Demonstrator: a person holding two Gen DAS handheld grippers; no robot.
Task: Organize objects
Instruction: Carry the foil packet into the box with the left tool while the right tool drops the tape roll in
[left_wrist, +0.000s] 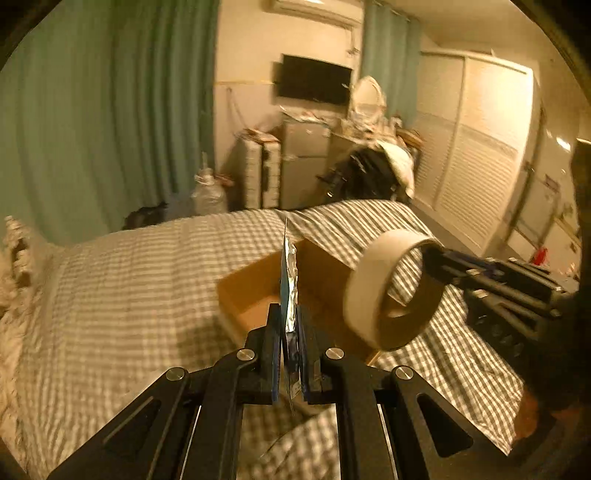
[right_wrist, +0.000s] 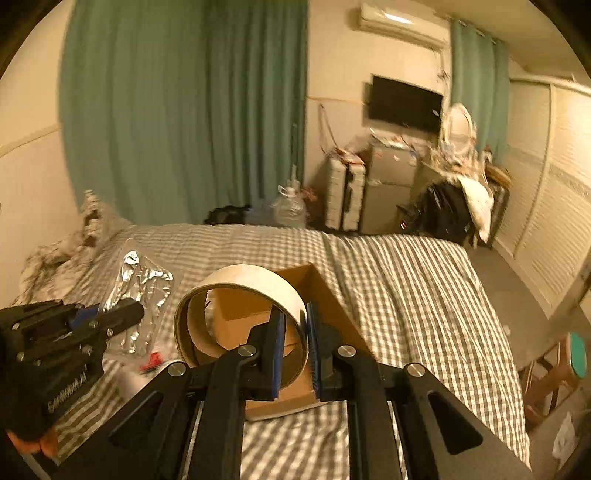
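The right gripper (right_wrist: 294, 345) is clamped on the wall of a tape roll (right_wrist: 242, 317), held above the cardboard box (right_wrist: 332, 295) on the bed (right_wrist: 406, 277); the left gripper (left_wrist: 288, 341) pinches a foil packet (left_wrist: 289, 291) edge-on, the box just beyond it

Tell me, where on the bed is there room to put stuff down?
The checkered bedspread is bare beyond the cardboard box, toward the wardrobe side, and between box and green curtain. It is crowded over the box, where the tape roll and foil blister pack are held.
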